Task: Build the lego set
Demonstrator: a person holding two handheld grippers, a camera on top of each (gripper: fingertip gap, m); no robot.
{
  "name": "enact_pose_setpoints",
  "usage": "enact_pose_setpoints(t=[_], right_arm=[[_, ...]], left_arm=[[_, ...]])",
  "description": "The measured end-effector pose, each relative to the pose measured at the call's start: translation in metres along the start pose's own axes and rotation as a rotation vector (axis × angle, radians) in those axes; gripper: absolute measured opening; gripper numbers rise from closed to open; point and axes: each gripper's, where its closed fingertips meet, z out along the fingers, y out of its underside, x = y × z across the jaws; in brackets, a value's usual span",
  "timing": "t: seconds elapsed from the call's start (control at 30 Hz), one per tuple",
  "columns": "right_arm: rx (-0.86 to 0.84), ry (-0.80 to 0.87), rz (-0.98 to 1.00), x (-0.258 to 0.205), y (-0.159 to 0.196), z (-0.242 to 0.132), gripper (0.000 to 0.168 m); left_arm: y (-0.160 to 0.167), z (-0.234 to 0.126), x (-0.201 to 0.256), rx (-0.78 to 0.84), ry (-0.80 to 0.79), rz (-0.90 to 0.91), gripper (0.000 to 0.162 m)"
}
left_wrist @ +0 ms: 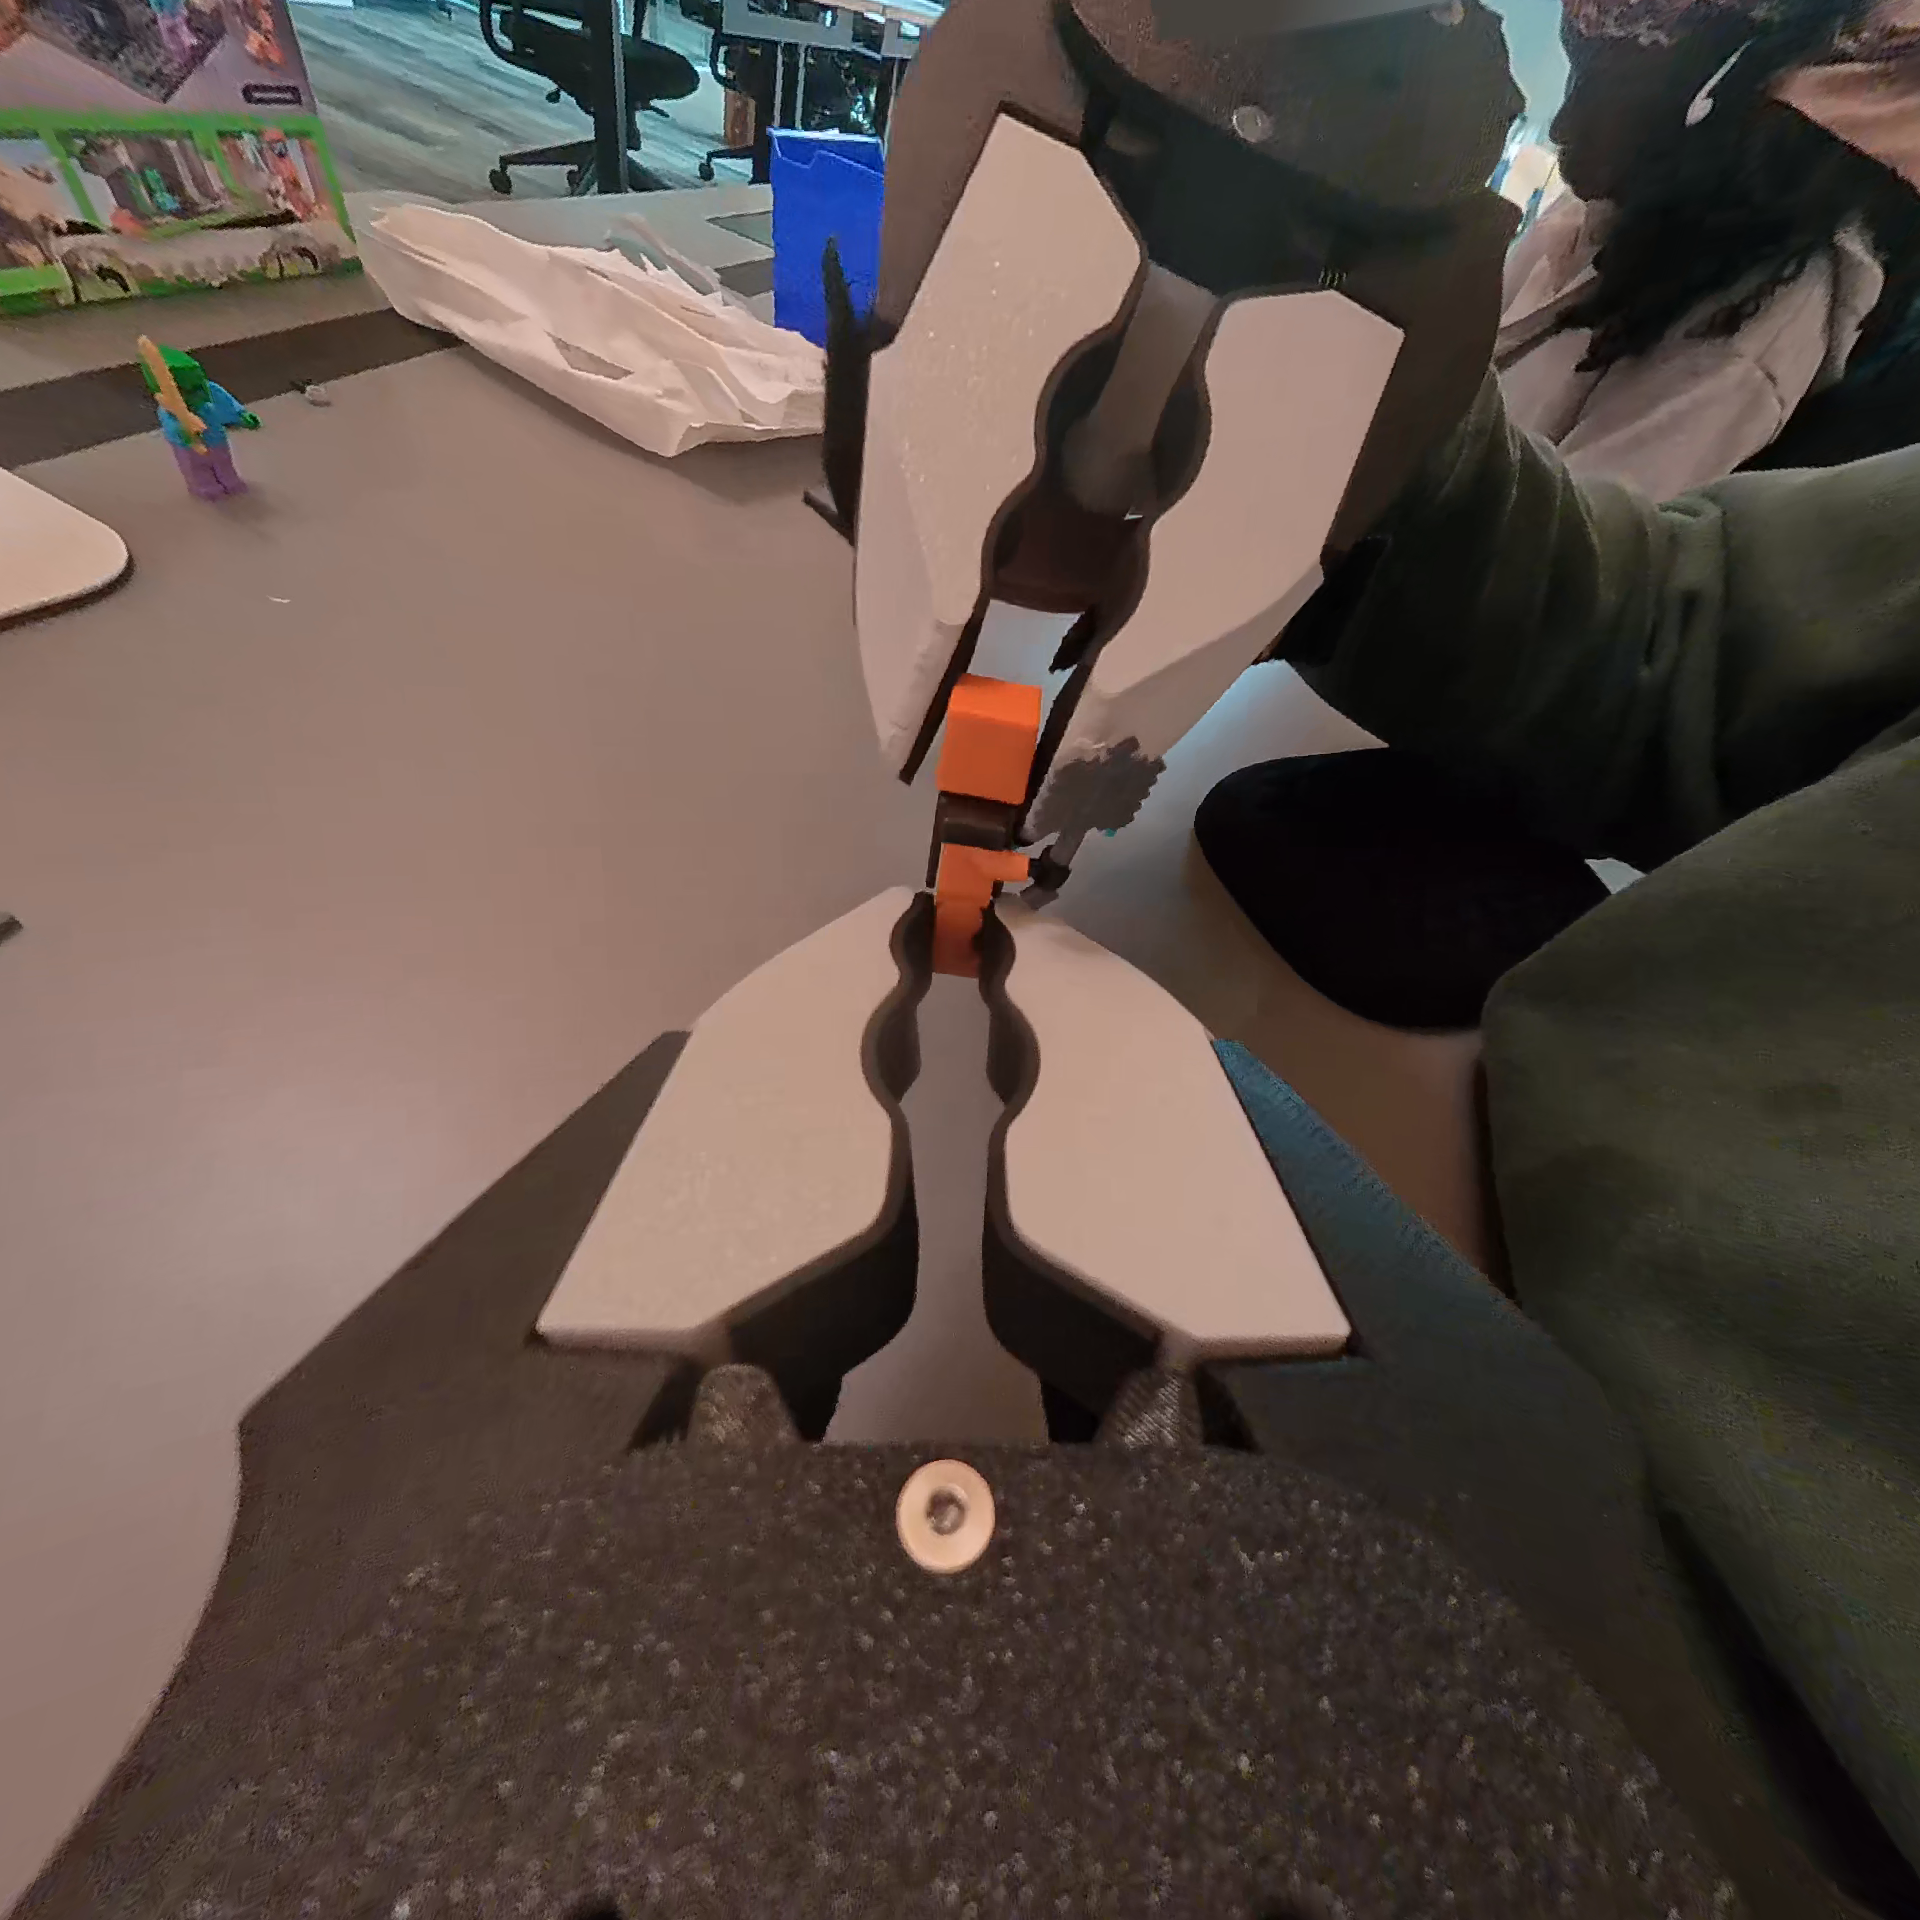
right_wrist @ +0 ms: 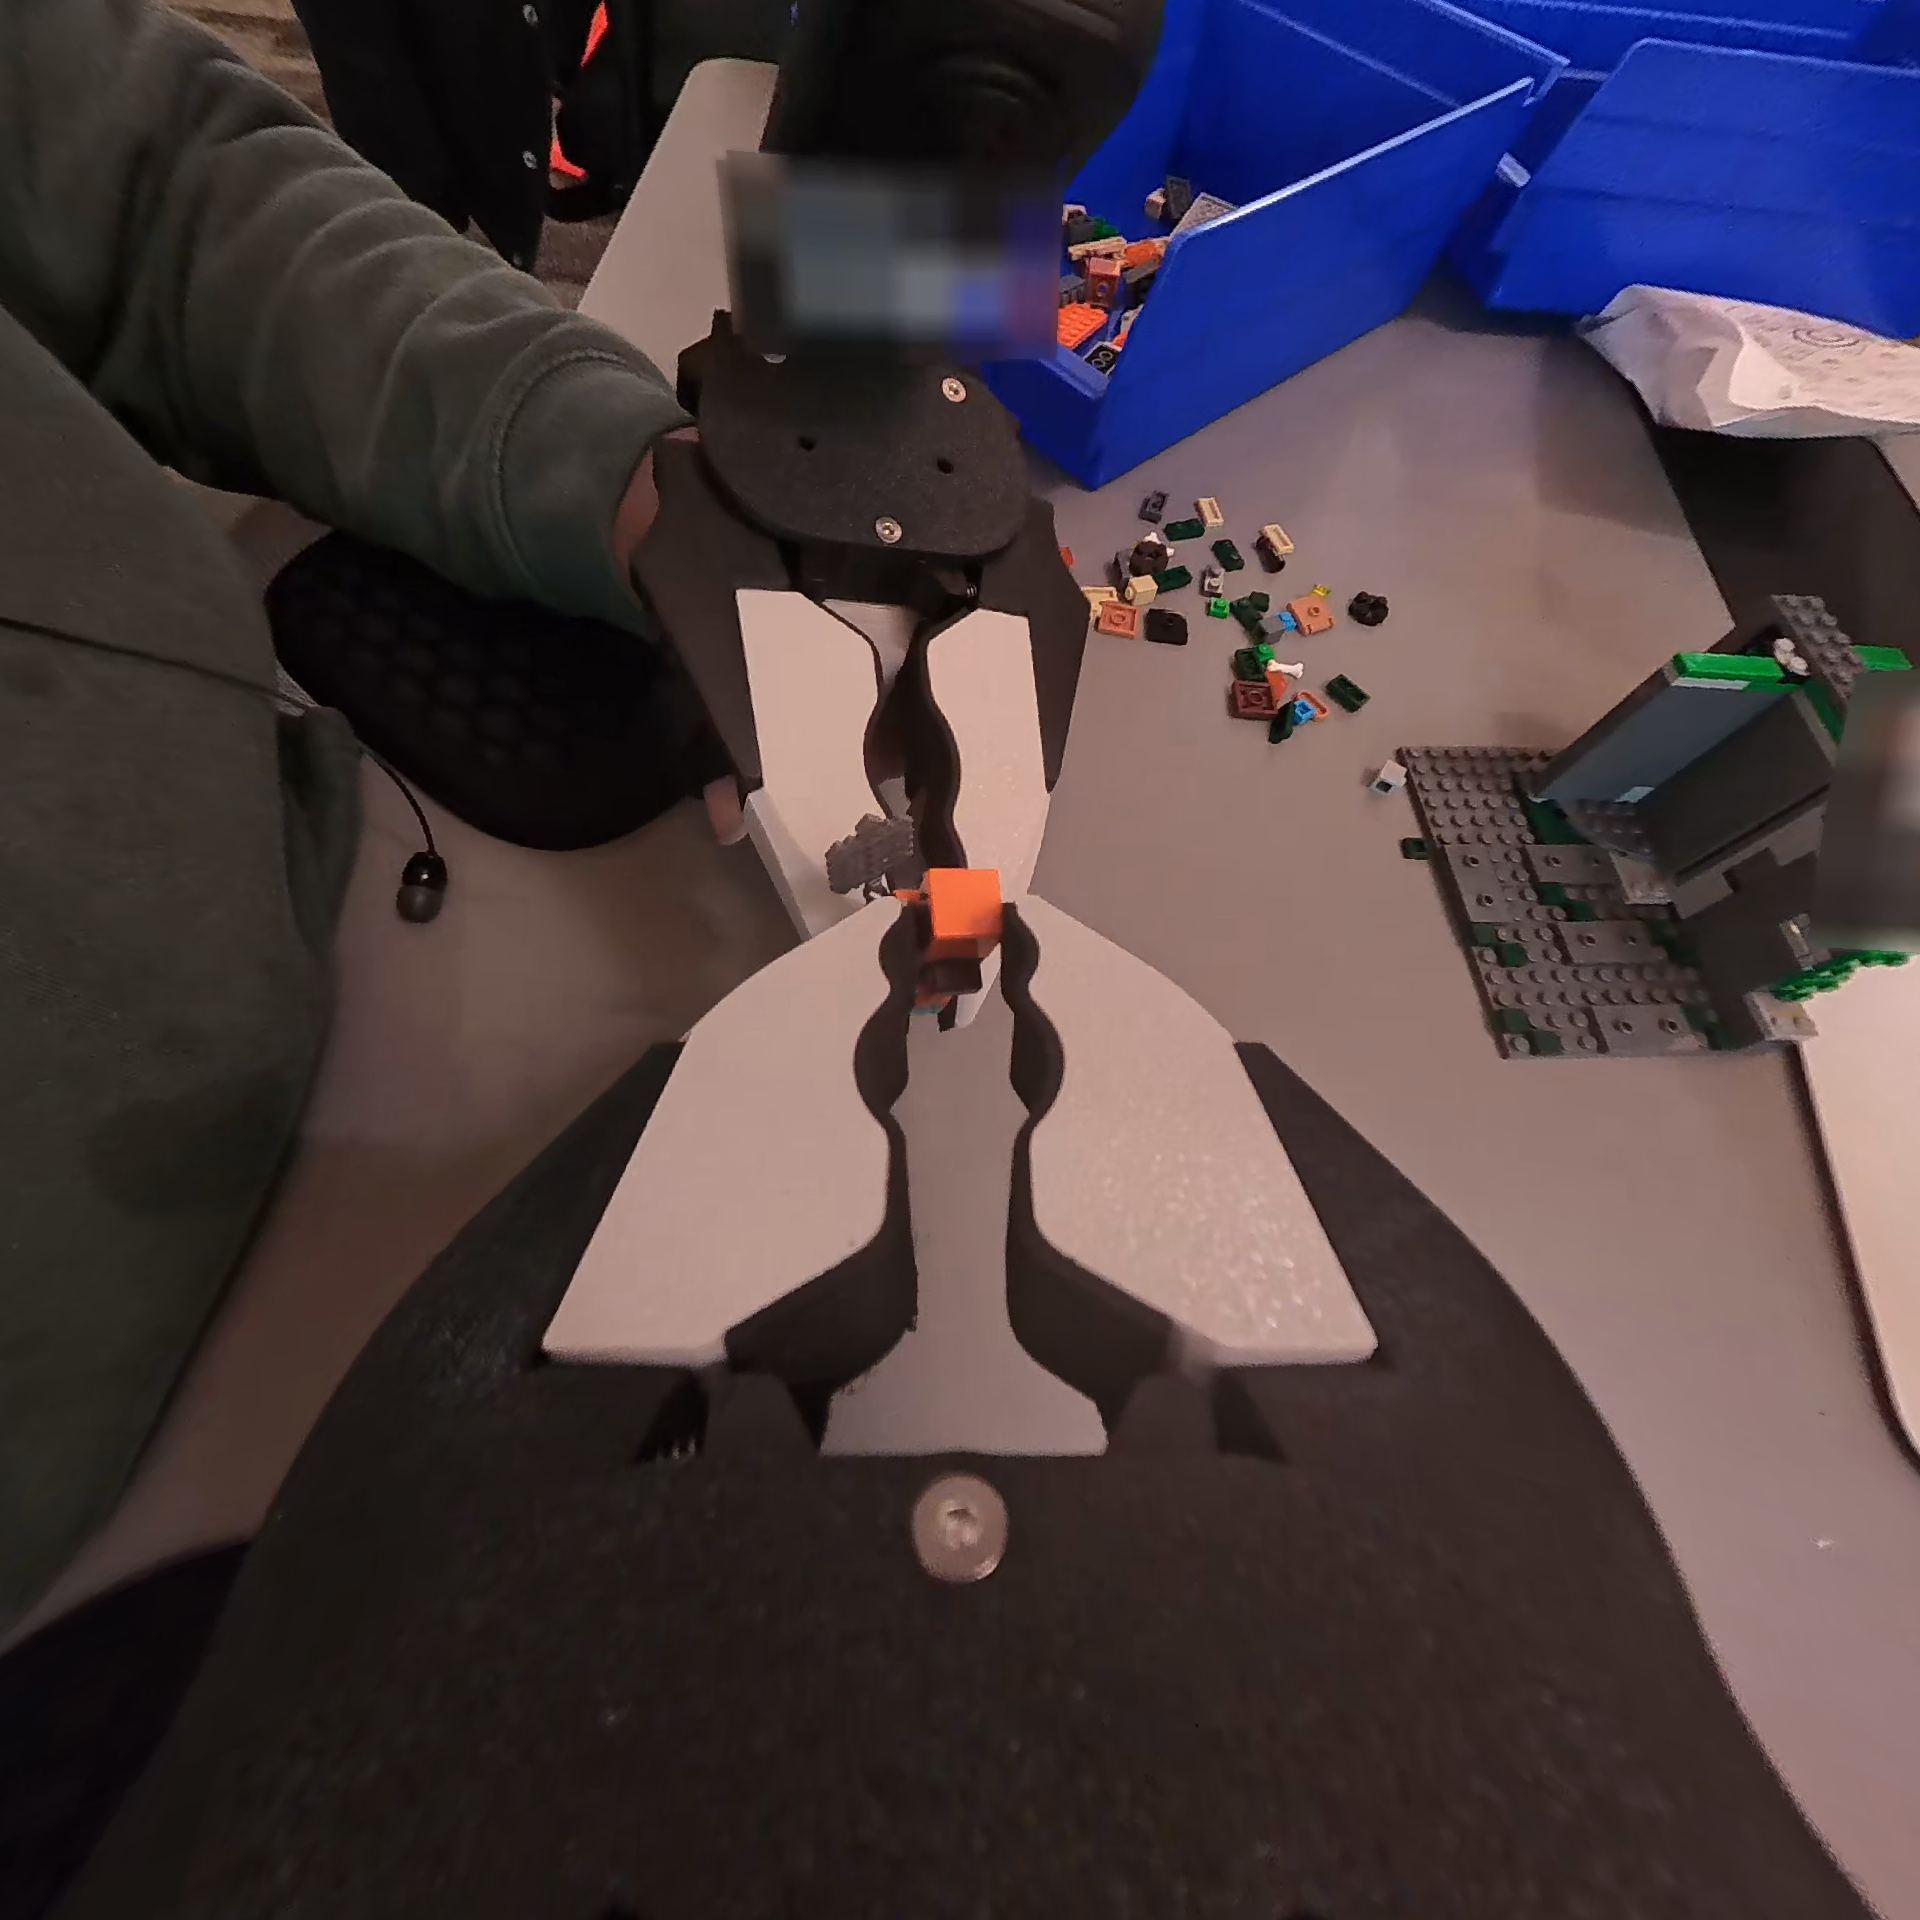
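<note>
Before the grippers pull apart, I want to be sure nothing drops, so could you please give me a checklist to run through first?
1. Left gripper shut on the orange minifigure at its legs: ok.
2. Right gripper shut on its head: ok.
3. Grey axe seated in the figure's hand: cannot tell.
4. Head fully pressed onto the torso: cannot tell.
5. Bare table beneath to catch a fall: ok.
6. Grey baseplate build clear of both grippers: ok.

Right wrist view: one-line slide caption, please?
Both grippers pinch an orange minifigure above the grey table, beside the half-built set.
</note>
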Motion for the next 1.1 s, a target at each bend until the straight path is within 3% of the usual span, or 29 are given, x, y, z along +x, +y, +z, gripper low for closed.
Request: enact_pose_setpoints(t=[0.3,0.47,0.57,0.73,0.93,1.1], right_arm=[[0.015,-0.008,0.015,0.001,-0.001,0.001,0.015],[0.029,-0.022,0.035,0.002,-0.001,0.0,0.014],[0.06,-0.026,0.076,0.009,-0.002,-0.008,0.013],[0.088,-0.037,0.157,0.027,0.001,-0.026,0.012],[0.026,-0.022,0.251,0.063,0.028,-0.05,0.012],[-0.094,0.109,0.27,0.129,0.078,-0.089,0.012]], left_arm=[[0.0,-0.001,0.0,0.012,0.021,-0.066,0.008],[-0.001,-0.001,-0.002,0.022,-0.013,-0.019,0.008],[-0.001,-0.001,-0.006,0.016,-0.061,0.02,0.031],[0.002,-0.003,-0.014,0.005,-0.106,0.039,0.028],[0.007,-0.003,-0.022,-0.015,-0.143,0.035,0.021],[0.012,-0.001,-0.023,-0.035,-0.156,0.047,0.019]])
